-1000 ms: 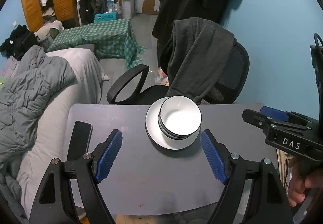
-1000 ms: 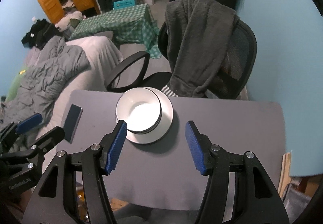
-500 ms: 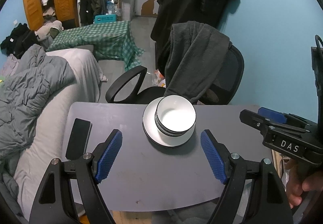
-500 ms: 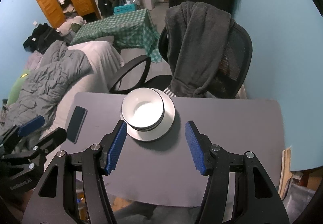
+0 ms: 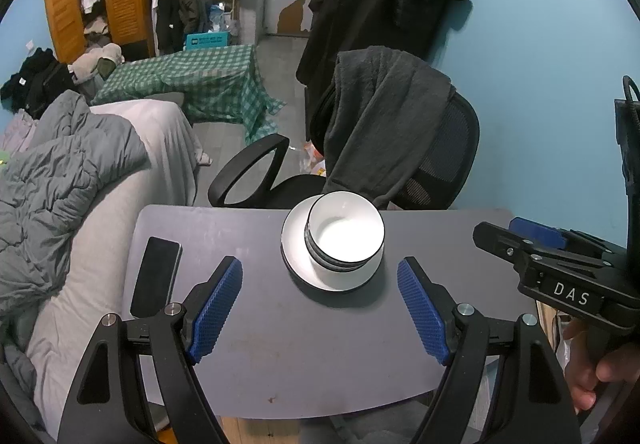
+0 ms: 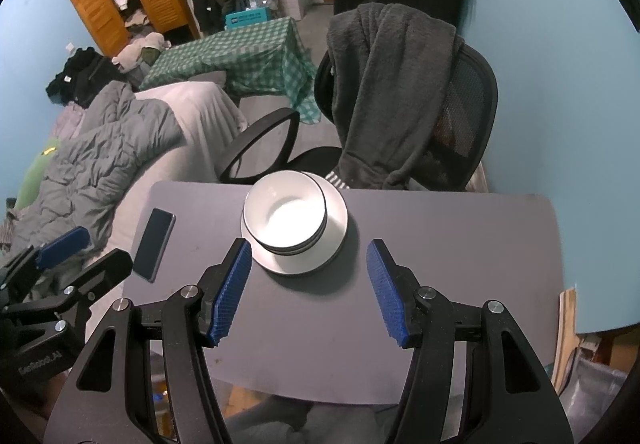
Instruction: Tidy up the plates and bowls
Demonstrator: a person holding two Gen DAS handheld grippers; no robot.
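Note:
A stack of white bowls with dark rims (image 5: 345, 234) (image 6: 286, 214) sits on a white plate (image 5: 296, 268) (image 6: 336, 240) at the far middle of the grey table (image 5: 280, 344) (image 6: 440, 244). My left gripper (image 5: 320, 308) hangs above the near part of the table, open, with nothing between its blue pads. My right gripper (image 6: 308, 290) is also open and holds nothing, and the stack lies beyond its fingertips. Each gripper shows at the side of the other's view: the right gripper (image 5: 520, 234) and the left gripper (image 6: 80, 250).
A dark phone (image 5: 156, 276) (image 6: 154, 244) lies flat at the table's left edge. Behind the table stands a black office chair (image 5: 440, 148) draped with a grey garment. A bed with a grey duvet (image 5: 60, 180) is on the left. A hand (image 5: 592, 376) grips the right tool.
Both grippers have pulled back from the table, so the bowl stack looks smaller and farther away in both views. The stack and phone have not moved. Both jaws stay at the same width.

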